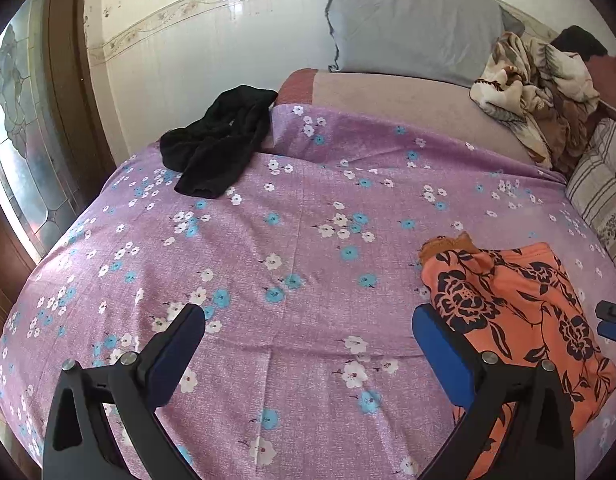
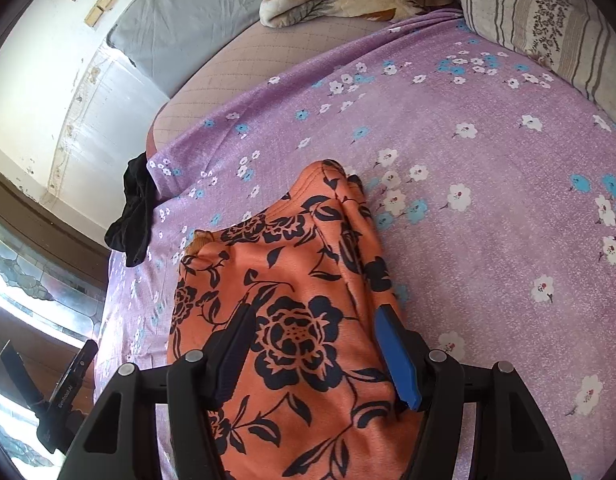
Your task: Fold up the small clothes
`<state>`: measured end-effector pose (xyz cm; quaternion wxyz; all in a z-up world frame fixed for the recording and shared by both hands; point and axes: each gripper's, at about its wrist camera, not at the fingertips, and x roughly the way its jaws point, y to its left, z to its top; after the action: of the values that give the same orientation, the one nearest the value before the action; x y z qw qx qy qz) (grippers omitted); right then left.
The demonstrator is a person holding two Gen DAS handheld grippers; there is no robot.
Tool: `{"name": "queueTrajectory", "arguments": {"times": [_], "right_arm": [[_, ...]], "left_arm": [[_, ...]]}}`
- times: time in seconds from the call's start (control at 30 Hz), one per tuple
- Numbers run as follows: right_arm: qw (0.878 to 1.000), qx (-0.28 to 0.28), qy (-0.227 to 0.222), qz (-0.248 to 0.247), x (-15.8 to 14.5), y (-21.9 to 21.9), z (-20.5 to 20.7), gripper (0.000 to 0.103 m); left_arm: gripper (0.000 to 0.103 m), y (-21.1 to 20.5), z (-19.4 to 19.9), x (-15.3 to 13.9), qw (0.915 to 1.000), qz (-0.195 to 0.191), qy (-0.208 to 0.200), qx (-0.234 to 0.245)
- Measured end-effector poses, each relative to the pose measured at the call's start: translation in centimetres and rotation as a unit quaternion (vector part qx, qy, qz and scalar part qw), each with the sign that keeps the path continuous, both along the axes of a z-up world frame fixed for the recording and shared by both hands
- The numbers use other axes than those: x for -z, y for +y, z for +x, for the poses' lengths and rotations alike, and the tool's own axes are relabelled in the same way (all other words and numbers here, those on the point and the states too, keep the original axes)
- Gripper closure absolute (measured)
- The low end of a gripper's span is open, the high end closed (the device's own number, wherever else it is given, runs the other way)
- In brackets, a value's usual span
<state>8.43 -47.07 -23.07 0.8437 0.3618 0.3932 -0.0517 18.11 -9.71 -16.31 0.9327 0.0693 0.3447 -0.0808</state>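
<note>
Right wrist view shows the orange cloth with dark flowers [image 2: 291,320] lying on the bed. It looks folded into a thick pad. It sits on the purple sheet with little flowers [image 2: 488,184], near the side of the bed closest to the cameras. The right gripper [image 2: 314,350] hangs over this cloth. Its fingers are spread apart, one on each side of the big dark flower, and they pinch nothing.

From the left wrist view, the orange cloth [image 1: 520,312] is off to the right. The left gripper [image 1: 308,344] is over bare sheet [image 1: 308,200] just beside it. Its fingers are spread wide and hold nothing. The blue finger [image 1: 440,356] is right next to the cloth's edge, but I cannot tell if it touches.

A black cloth [image 1: 219,140] lies in a crumpled heap at the far left edge of the bed, well apart from the orange one. A grey pillow [image 1: 408,20] leans on the wall at the far end. A brown and cream blanket [image 1: 536,88] is bunched up in the far right corner. A striped pillow [image 2: 540,24] lies by the right edge.
</note>
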Motion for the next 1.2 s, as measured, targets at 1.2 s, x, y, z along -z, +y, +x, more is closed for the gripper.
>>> {"name": "queueTrajectory", "arguments": {"times": [1.2], "right_arm": [[0.993, -0.032, 0.023, 0.109, 5.6, -3.6, 1.7, 0.037]], "left_arm": [[0.000, -8.9, 0.2, 7.5, 0.9380, -0.111, 0.214, 0.249]]}}
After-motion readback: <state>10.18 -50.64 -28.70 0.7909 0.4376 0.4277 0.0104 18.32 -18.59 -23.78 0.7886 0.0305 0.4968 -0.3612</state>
